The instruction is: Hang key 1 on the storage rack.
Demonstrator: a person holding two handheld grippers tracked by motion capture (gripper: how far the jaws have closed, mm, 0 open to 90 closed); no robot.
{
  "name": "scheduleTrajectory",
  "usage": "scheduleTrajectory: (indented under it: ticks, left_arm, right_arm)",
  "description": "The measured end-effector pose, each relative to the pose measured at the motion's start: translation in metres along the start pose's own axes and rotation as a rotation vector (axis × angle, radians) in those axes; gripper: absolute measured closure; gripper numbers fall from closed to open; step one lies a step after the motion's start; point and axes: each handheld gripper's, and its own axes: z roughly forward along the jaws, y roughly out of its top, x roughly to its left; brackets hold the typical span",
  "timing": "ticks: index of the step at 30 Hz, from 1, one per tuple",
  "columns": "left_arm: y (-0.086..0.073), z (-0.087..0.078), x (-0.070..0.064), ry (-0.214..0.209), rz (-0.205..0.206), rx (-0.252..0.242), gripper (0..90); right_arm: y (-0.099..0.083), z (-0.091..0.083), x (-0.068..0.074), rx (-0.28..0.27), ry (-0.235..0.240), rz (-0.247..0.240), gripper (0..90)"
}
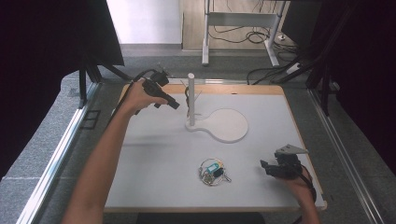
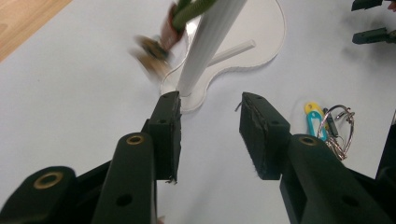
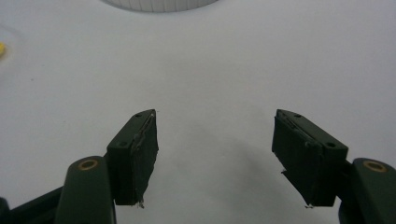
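High view: the left gripper [image 1: 173, 104] hangs by the white post [image 1: 191, 98] of a key stand [image 1: 224, 125], its jaws too small here to read. A bunch of keys [image 1: 212, 171] lies on the white table [image 1: 154, 154] toward the near edge, well apart from the stand, with the right gripper [image 1: 264, 166] low beside it. Something brownish hangs at the post, thin and hard to make out.

Left gripper view: the left gripper [image 2: 210, 119] stands apart and empty, pointing at the post's foot [image 2: 187, 88]. A green strap with a blurred brown tag [image 2: 154, 51] dangles from the post; blur hides what it is. If the jaws push on, they may knock the post and tip the stand, or sweep the strap off. The key bunch [image 2: 334, 126] lies to one side.

Right gripper view: the right gripper [image 3: 215, 135] is wide apart over bare table, holding nothing. The stand's rim [image 3: 159, 4] is cut off at the top. A grab from here may slide the keys away rather than catch the ring.
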Motion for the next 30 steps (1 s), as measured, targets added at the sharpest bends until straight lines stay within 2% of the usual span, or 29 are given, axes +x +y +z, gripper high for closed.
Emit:
scheduleTrajectory:
  ticks: [7, 11, 16, 18, 20, 24, 27, 28, 30]
  left_arm:
    - [-0.02, -0.009, -0.013, 0.034, 0.025, -0.019, 53.5]
    - [-0.034, -0.016, -0.023, 0.055, 0.043, -0.038, 51.4]
    - [-0.053, -0.019, -0.037, 0.085, 0.039, -0.082, 49.8]
    - [-0.063, -0.019, -0.044, 0.086, 0.043, -0.099, 49.3]
    - [-0.072, -0.016, -0.05, 0.076, 0.027, -0.121, 49.2]
    - [-0.089, -0.011, -0.058, 0.067, 0.048, -0.113, 48.9]
    - [-0.106, -0.008, -0.063, 0.061, 0.029, -0.135, 48.6]
    - [-0.113, -0.007, -0.065, 0.044, 0.014, -0.147, 48.2]
    - [-0.127, -0.004, -0.068, 0.041, 0.001, -0.146, 48.0]
  right_arm:
    - [0.001, -0.002, 0.001, -0.006, -0.001, -0.002, 31.5]
    - [0.003, -0.004, 0.0, -0.004, -0.017, 0.017, 31.5]
    - [0.004, -0.007, 0.0, -0.006, -0.019, 0.03, 31.5]
    - [0.004, -0.007, 0.0, -0.006, -0.012, 0.039, 31.4]
    - [0.004, -0.007, 0.0, -0.008, -0.009, 0.039, 31.5]
    - [0.006, -0.008, 0.001, -0.009, -0.004, 0.036, 32.8]
    - [0.007, -0.007, 0.002, -0.009, 0.002, 0.036, 33.4]
    - [0.008, -0.007, 0.002, -0.005, 0.007, 0.029, 33.3]
    - [0.008, -0.006, 0.003, -0.006, 0.01, 0.029, 33.4]
